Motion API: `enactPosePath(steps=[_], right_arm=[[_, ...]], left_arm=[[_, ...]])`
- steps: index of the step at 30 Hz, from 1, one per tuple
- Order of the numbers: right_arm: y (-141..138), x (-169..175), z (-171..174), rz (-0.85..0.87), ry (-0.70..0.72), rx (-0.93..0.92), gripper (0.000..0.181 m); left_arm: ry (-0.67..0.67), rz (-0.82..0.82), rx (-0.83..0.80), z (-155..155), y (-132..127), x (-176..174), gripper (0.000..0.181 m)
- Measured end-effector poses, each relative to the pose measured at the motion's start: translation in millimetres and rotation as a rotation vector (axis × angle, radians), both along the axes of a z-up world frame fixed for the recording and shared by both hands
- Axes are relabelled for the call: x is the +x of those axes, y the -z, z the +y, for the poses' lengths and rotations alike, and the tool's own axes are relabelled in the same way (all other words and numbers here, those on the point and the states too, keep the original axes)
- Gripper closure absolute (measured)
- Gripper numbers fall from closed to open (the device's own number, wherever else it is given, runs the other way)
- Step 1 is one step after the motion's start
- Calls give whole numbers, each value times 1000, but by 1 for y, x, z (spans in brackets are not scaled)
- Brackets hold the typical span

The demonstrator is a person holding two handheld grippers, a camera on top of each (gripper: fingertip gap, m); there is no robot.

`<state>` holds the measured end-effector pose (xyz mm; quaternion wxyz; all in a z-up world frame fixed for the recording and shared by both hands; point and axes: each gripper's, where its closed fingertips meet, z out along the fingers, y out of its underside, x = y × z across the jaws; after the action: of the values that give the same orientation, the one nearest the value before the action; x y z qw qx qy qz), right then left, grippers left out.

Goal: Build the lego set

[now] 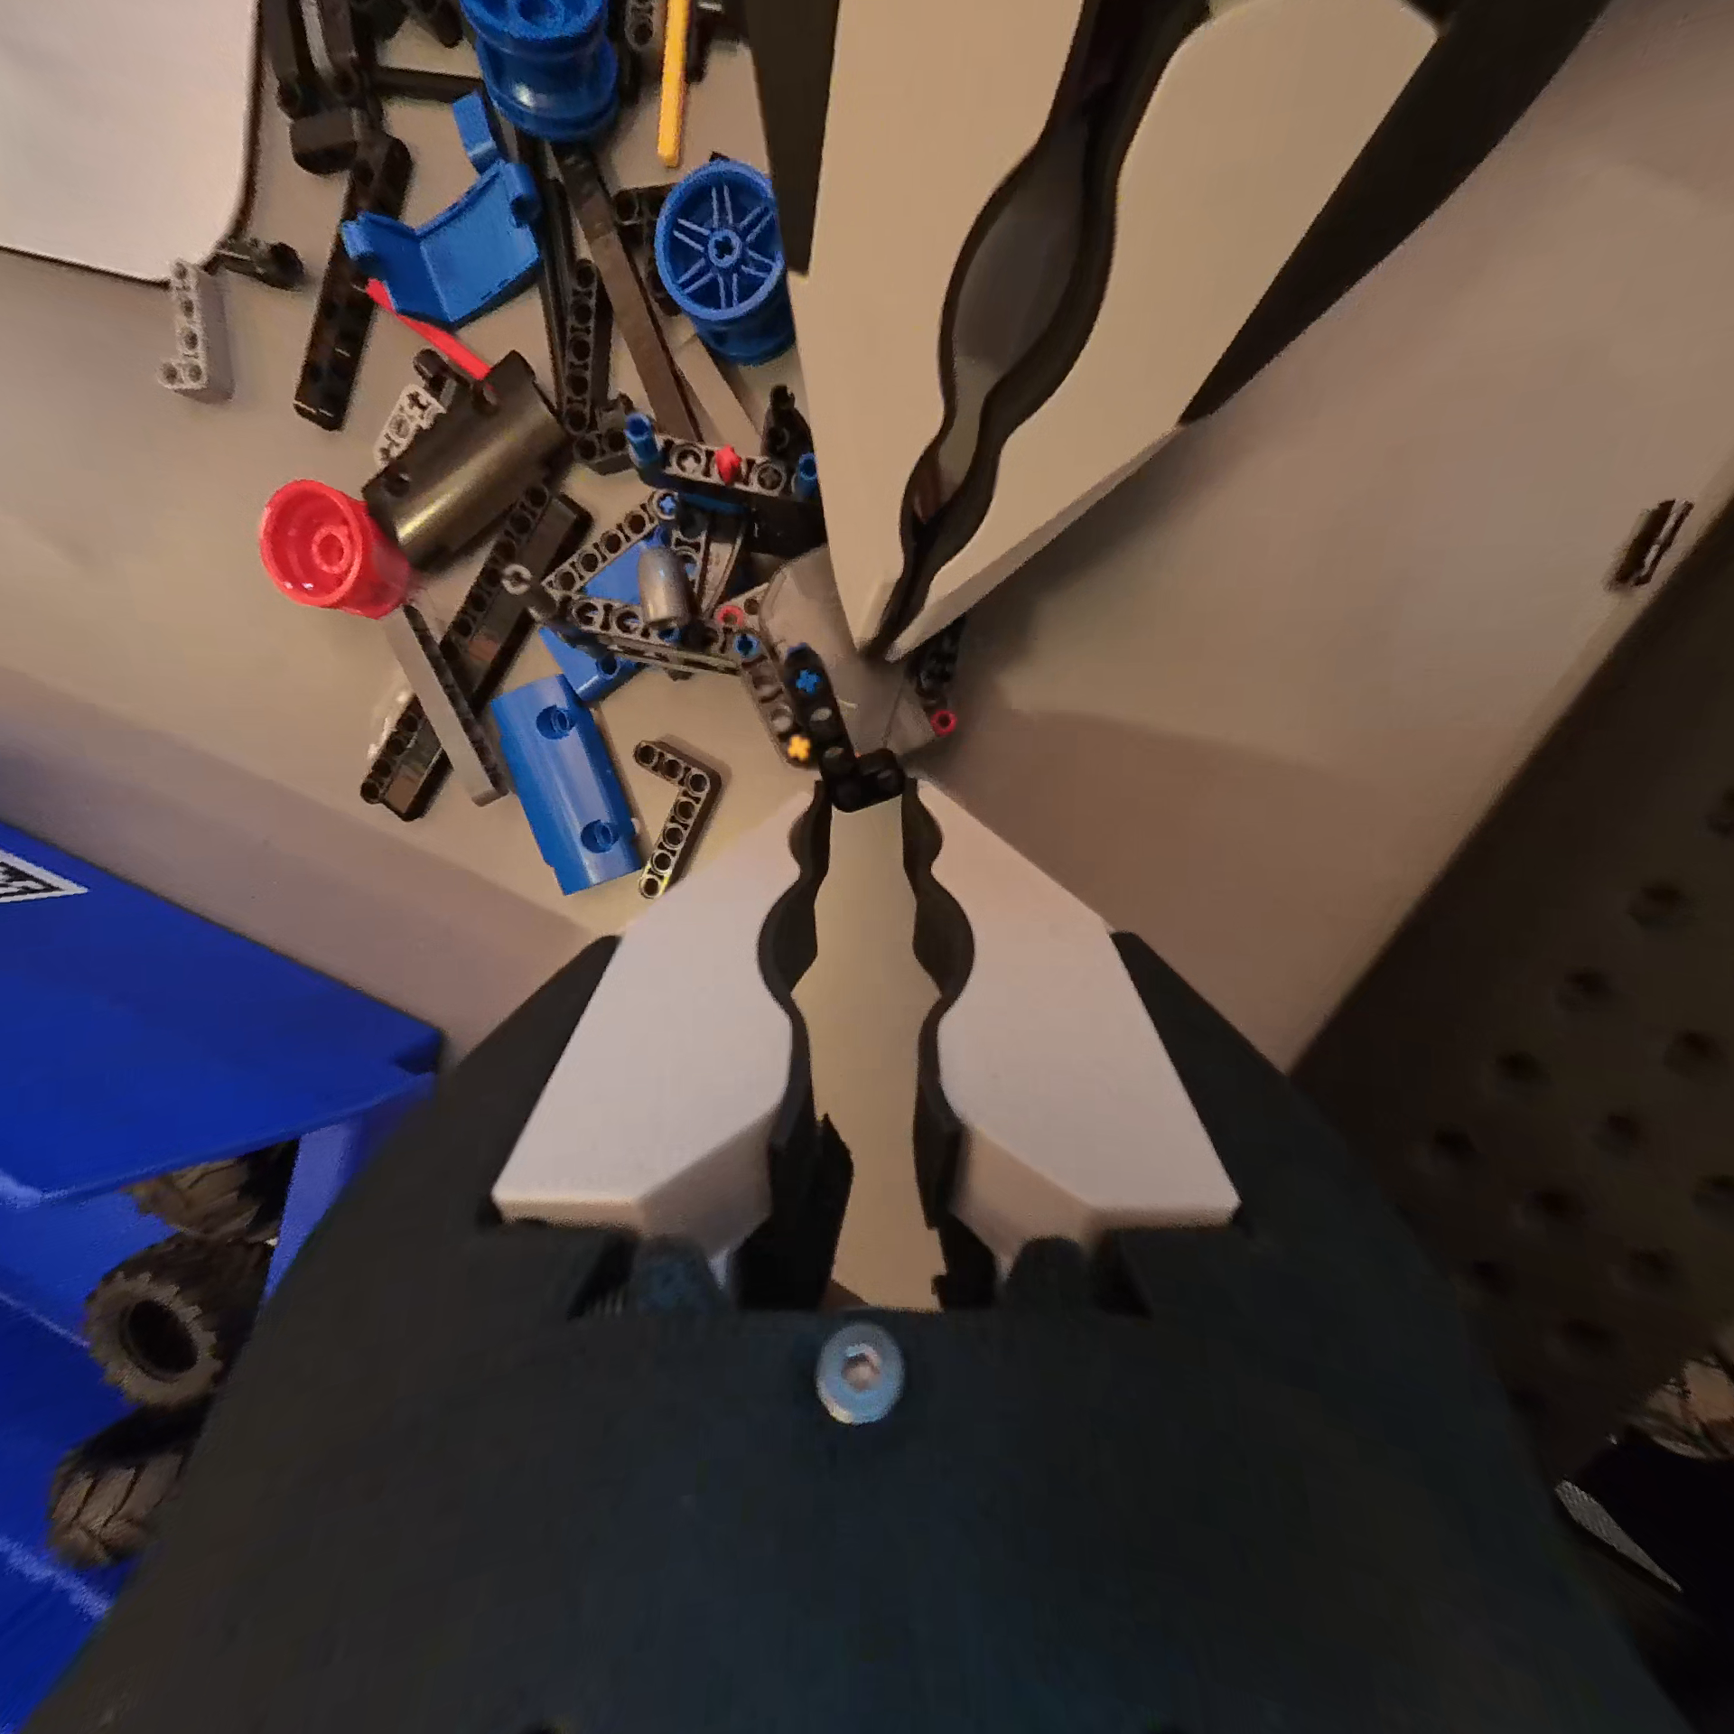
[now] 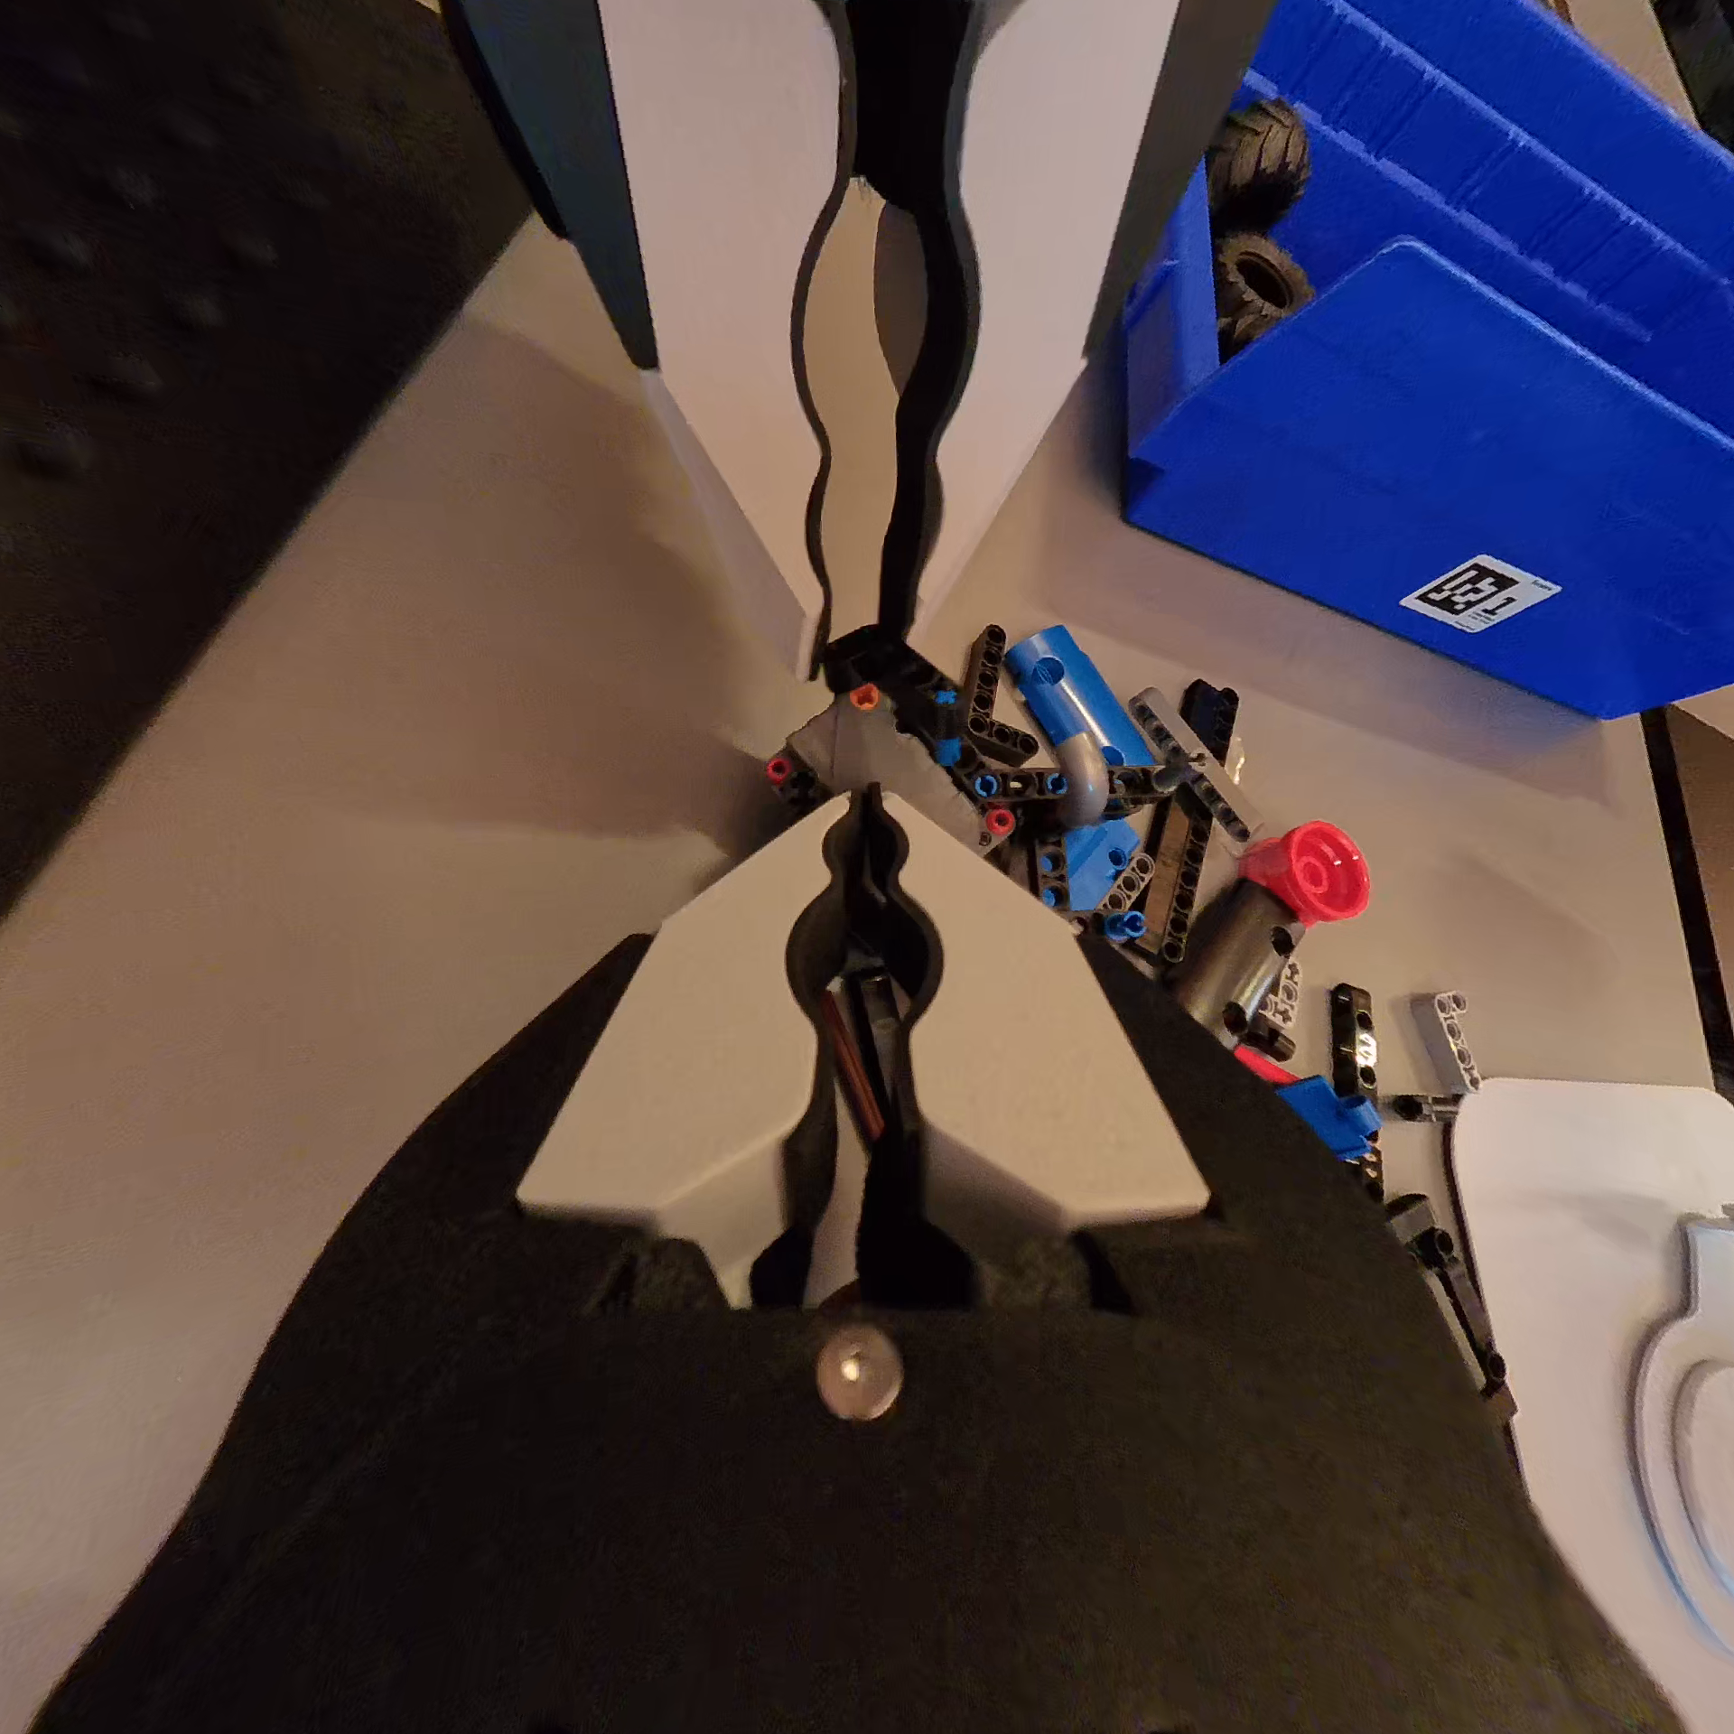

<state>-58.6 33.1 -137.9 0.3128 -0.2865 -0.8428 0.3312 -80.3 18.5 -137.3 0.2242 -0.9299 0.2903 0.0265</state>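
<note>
We see both grippers meeting tip to tip over the beige table [image 1: 1314, 657], each gripping the same partly built lego assembly [image 1: 816, 713]. The left gripper [image 1: 865, 798] pinches a small black end piece of it between its fingertips. The right gripper [image 2: 863, 798] has its fingers nearly pressed together, clamped on the grey panel side of the assembly.

The assembly sits at the edge of a loose pile of parts [image 1: 525, 525] on the table: black beams, blue panels, two blue wheel hubs [image 1: 718, 249], a red hub [image 1: 324, 549] and a yellow axle [image 1: 672, 84].

Container: a blue bin [image 2: 1464, 488] stands near the pile, with a black-and-white marker tag on its front wall. We count at least three black tyres [image 2: 1257, 272] inside; the rest of its contents are hidden.

A white sheet [image 2: 1595, 1220] lies at the pile's far end.
</note>
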Motion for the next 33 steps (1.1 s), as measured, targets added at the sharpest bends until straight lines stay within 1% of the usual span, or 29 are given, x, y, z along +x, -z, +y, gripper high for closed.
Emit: enactPosePath(steps=[4, 7, 9, 21, 28, 30, 32, 33], right_arm=[[0, 0, -1, 0, 1, -4, 181], [0, 0, 0, 0, 2, -7, 181], [0, -1, 0, 0, 3, -8, 181], [0, -2, 0, 1, 6, -5, 181], [1, -1, 0, 0, 3, -6, 181], [1, -1, 0, 0, 3, -7, 181], [1, -2, 0, 0, 3, -8, 181], [1, -2, 0, 1, 3, -8, 181]], left_arm=[[-4, 8, -2, 3, -3, 0, 168], [-26, 76, -16, 4, 1, -10, 168], [-15, 47, -31, 3, 2, -4, 168], [-15, 130, -104, 4, 3, -9, 168], [-17, 153, -93, 6, 5, -10, 166], [-24, 165, -88, 6, 7, -12, 162], [-24, 162, -70, 7, 6, -12, 164], [-16, 156, -70, 6, 6, -10, 168]])
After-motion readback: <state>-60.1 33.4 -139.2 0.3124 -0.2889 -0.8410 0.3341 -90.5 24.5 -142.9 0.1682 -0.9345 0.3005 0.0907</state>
